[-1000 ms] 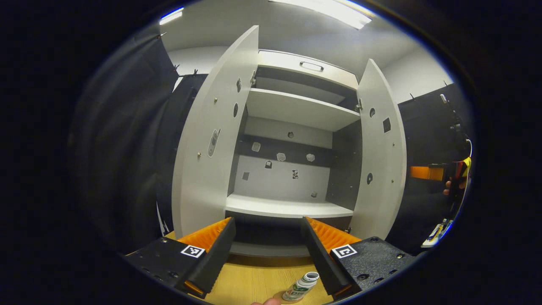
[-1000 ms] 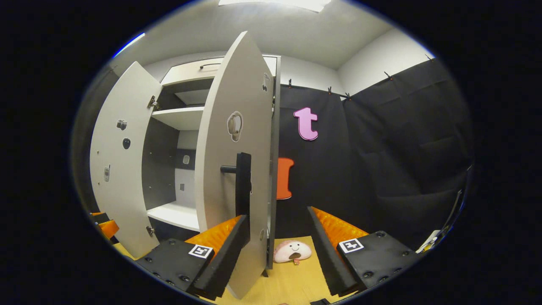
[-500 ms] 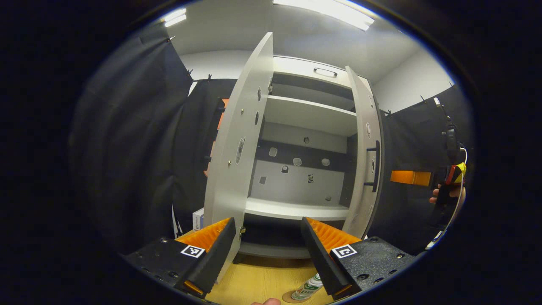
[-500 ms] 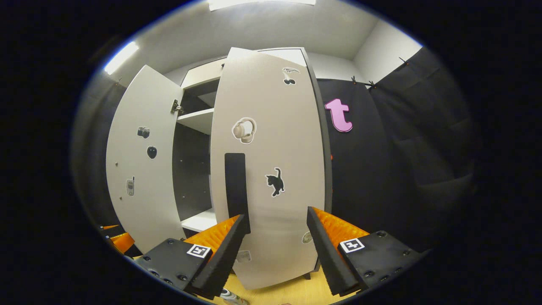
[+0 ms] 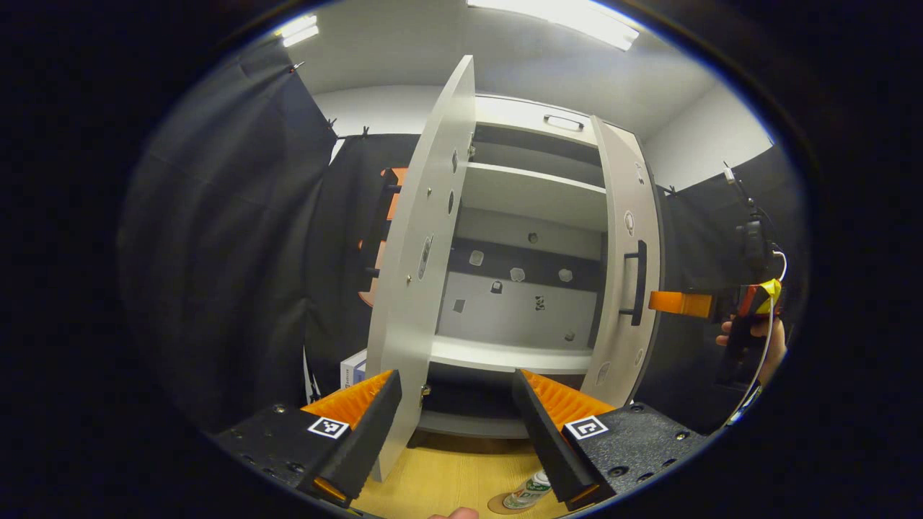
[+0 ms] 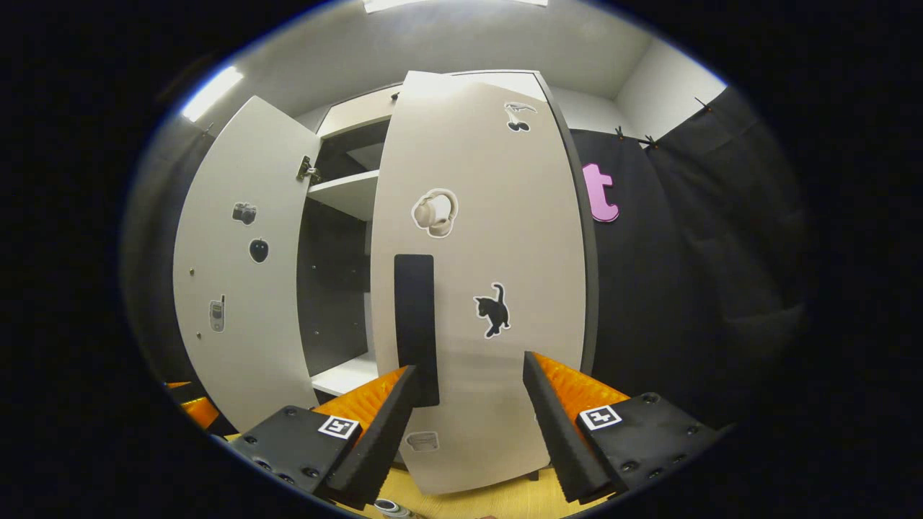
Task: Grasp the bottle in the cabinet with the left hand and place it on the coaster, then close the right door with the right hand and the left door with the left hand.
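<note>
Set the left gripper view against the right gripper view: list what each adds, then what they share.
Left gripper view: the cabinet's back wall, the coaster, and the right gripper held in a hand.
Right gripper view: the right door face-on, with its cat sticker and headphones sticker.
Shared: the open left door, the shelf, the bottle, the table.
</note>
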{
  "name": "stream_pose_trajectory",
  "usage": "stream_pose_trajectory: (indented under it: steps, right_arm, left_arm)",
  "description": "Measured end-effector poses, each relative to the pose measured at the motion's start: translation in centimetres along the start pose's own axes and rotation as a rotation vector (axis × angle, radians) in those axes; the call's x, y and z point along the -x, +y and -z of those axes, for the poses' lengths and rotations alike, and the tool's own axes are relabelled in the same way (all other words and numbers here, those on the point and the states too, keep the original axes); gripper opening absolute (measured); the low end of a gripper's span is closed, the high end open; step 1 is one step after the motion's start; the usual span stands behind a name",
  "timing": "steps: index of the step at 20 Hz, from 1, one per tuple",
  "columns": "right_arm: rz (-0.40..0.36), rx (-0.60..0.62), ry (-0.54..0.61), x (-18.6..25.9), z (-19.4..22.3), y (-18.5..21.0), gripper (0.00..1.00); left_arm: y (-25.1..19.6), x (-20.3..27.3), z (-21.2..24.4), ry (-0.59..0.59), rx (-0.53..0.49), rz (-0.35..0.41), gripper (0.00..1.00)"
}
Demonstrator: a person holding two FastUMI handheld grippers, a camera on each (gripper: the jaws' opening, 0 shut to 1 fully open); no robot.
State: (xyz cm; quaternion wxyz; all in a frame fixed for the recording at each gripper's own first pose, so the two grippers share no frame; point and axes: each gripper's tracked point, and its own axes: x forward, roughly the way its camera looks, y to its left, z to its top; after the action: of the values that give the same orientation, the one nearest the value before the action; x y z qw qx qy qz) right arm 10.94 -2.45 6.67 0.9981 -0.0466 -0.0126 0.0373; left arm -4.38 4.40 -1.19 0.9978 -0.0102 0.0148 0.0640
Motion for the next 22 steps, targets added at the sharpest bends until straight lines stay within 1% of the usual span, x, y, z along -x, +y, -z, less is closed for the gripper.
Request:
stream_pose_trajectory:
  steps: [1, 2, 3, 4, 5, 6, 7, 9, 13, 14, 15, 18, 21, 22]
  right_arm:
    - [-0.001, 0.001, 0.002, -0.5, 0.1, 0.2, 0.88]
    - [-0.002, 0.004, 0.006, -1.1, 0.3, 0.3, 0.95]
    - [-0.004, 0.005, 0.005, -1.4, 0.3, 0.4, 0.95]
    - [-0.005, 0.005, 0.004, -1.8, 0.5, 0.5, 0.88]
    - [-0.007, -0.005, 0.005, -2.1, 0.5, 0.6, 0.87]
    - [-0.008, -0.016, 0.014, -2.5, 0.6, 0.8, 0.88]
    - [-0.011, -0.026, 0.022, -2.8, 0.8, 0.9, 0.95]
    - [-0.016, -0.042, 0.037, -3.6, 1.0, 1.2, 0.95]
    - [-0.018, -0.068, 0.059, -4.3, 1.2, 1.5, 0.95]
    - [-0.019, -0.076, 0.058, -4.6, 1.3, 1.5, 0.95]
    - [-0.018, -0.081, 0.056, -4.8, 1.3, 1.6, 0.95]
    - [-0.012, -0.061, 0.048, -5.1, 1.3, 1.8, 0.95]
    - [-0.004, -0.044, 0.052, -4.9, 1.4, 1.6, 0.95]
    - [-0.003, -0.041, 0.055, -4.7, 1.4, 1.6, 0.95]
  left_arm:
    - [-0.1, 0.1, -0.1, -0.002, -0.002, 0.000, 0.94]
    - [0.0, 0.1, -0.1, -0.003, -0.002, -0.001, 0.94]
    - [0.1, 0.0, -0.2, -0.004, -0.001, -0.004, 0.94]
    - [0.3, 0.0, -0.2, -0.003, 0.000, -0.009, 0.94]
    - [0.5, 0.0, -0.3, -0.002, 0.001, -0.015, 0.94]
    - [0.7, 0.1, -0.4, -0.001, 0.005, -0.019, 0.94]
    - [1.0, 0.1, -0.7, -0.003, 0.010, -0.024, 0.94]
    - [2.0, 0.3, -1.5, -0.007, 0.013, -0.047, 0.94]
    - [5.8, 0.5, -3.8, 0.003, 0.019, -0.136, 0.94]
    - [6.9, 0.6, -4.6, -0.004, 0.015, -0.161, 0.89]
    - [8.3, 0.8, -5.3, -0.009, 0.010, -0.195, 0.94]
    - [12.9, 1.0, -7.5, -0.027, -0.026, -0.314, 0.94]
    - [17.1, -0.2, -9.6, -0.062, -0.075, -0.407, 0.93]
    - [17.9, -1.0, -10.0, -0.062, -0.072, -0.423, 0.93]
